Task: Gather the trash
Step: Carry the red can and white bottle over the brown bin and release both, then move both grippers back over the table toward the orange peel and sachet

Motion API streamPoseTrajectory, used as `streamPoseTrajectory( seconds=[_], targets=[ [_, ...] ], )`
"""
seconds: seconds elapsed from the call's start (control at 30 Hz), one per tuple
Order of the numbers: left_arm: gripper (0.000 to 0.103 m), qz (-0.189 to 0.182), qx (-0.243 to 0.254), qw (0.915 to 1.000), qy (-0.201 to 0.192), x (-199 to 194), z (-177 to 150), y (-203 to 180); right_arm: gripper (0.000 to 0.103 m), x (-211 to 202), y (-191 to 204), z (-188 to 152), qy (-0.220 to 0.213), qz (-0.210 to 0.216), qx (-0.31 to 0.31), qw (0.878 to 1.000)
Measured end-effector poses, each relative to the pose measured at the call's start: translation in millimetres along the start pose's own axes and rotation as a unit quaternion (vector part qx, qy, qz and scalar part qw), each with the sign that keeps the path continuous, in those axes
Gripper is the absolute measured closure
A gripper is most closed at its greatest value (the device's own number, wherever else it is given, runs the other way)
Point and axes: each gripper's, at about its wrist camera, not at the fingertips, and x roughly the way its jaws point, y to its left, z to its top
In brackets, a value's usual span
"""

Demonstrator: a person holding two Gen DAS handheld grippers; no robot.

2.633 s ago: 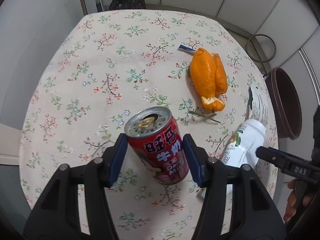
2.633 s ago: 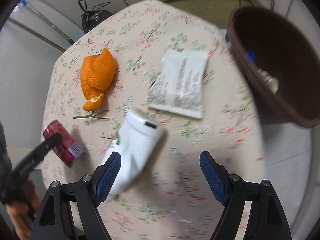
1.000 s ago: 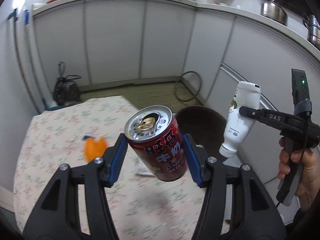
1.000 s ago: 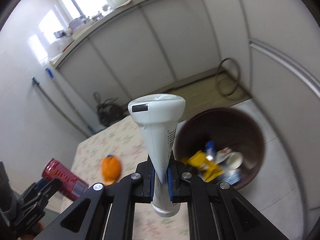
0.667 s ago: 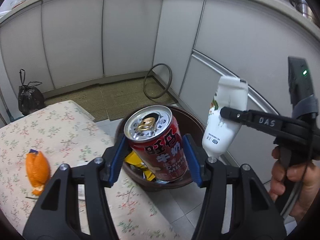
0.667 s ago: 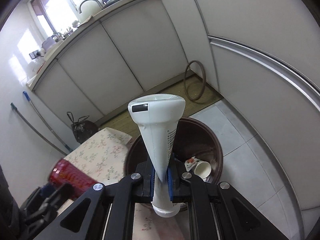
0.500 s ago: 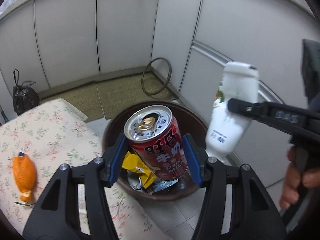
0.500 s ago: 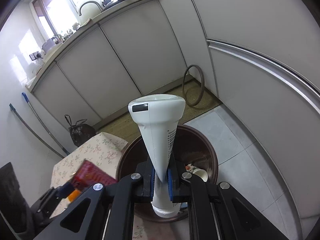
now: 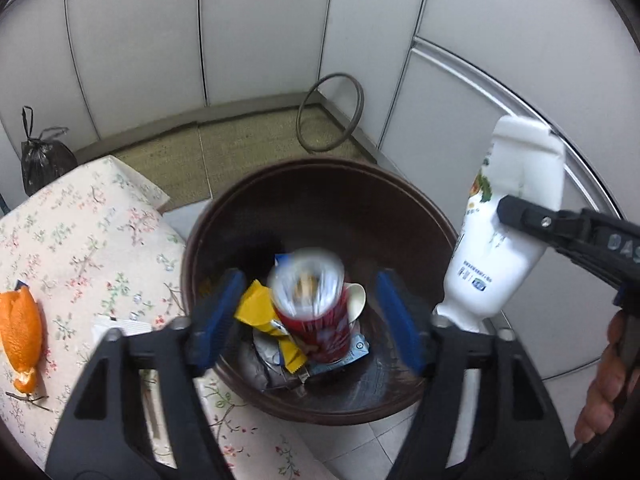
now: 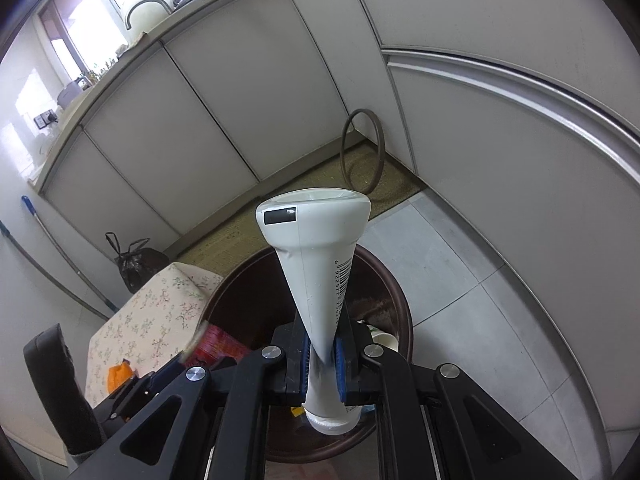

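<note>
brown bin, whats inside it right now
Inside the brown bin: a blurred red can, yellow wrapper, white cup and blue packet. The can covers whatever lies beneath it.

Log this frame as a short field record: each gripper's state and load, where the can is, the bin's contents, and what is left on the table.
left gripper: open, no load
red can: motion-blurred, between the open fingers, above the bin's contents
right gripper: shut on white tube, cap end down
bin: brown, round; holds yellow wrapper, white cup, other packaging
table: orange peel, white packet
</note>
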Motion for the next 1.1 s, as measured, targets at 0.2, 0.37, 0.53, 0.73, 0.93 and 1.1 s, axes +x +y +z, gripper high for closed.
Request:
streamPoseTrajectory(
  seconds=[0.2,0.37,0.53,0.73,0.93,1.1],
  targets=[
    [0.024,0.015,0.019,0.9997,-0.001,-19.3,-2.4,6.3,0.092,9.2,0.8,-5.3,0.013,-0.008,-0.004,1.0],
    [0.024,0.023,0.037,0.999,-0.01,-42.9,-7.2,20.8,0.092,20.6,10.9,-9.2,0.029,-0.017,-0.016,0.999],
    [0.02,0.027,0.038,0.9988,-0.014,-63.8,-11.8,39.2,0.083,26.3,12.2,-10.2,0.042,-0.02,-0.004,0.999],
    [0.019,0.033,0.034,0.9988,-0.013,-88.9,-18.4,65.0,0.036,9.0,13.4,-6.7,0.017,-0.01,0.014,1.0],
    [0.014,0.038,0.026,0.9986,-0.026,-120.6,-25.2,88.1,0.032,-9.8,27.5,-8.0,0.011,-0.015,0.002,1.0],
    [0.009,0.045,0.018,0.9982,-0.035,-146.7,-33.0,105.3,0.026,-32.2,49.0,-14.6,-0.001,-0.028,-0.038,0.999]
  ],
)
